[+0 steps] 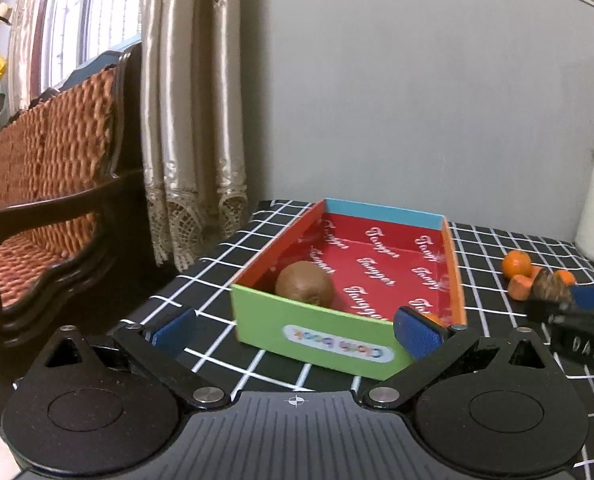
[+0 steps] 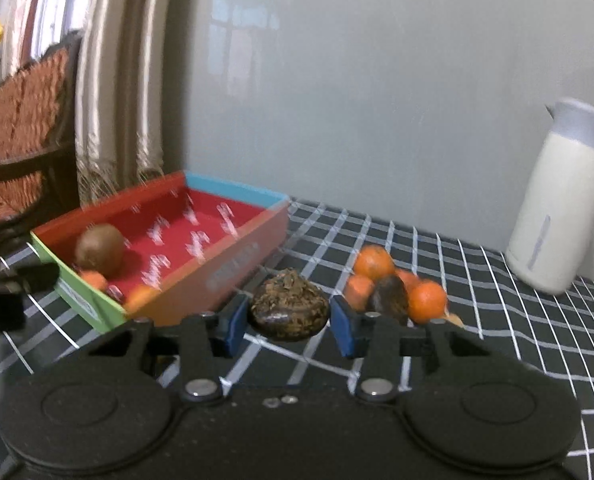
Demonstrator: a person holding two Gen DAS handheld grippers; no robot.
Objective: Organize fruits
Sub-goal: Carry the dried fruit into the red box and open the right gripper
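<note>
the right tongs (image 2: 289, 316) pinch the dark fruit (image 2: 289, 308). the left tongs (image 1: 295, 330) are apart. lift it over the box (image 2: 233, 270) wall, then let go low.

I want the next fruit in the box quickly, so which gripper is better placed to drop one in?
Right. The right gripper already has its jaws shut on a dark brown, rough-skinned round fruit, beside the red-lined cardboard box. The left gripper is open and empty, facing the box's green end.
</note>
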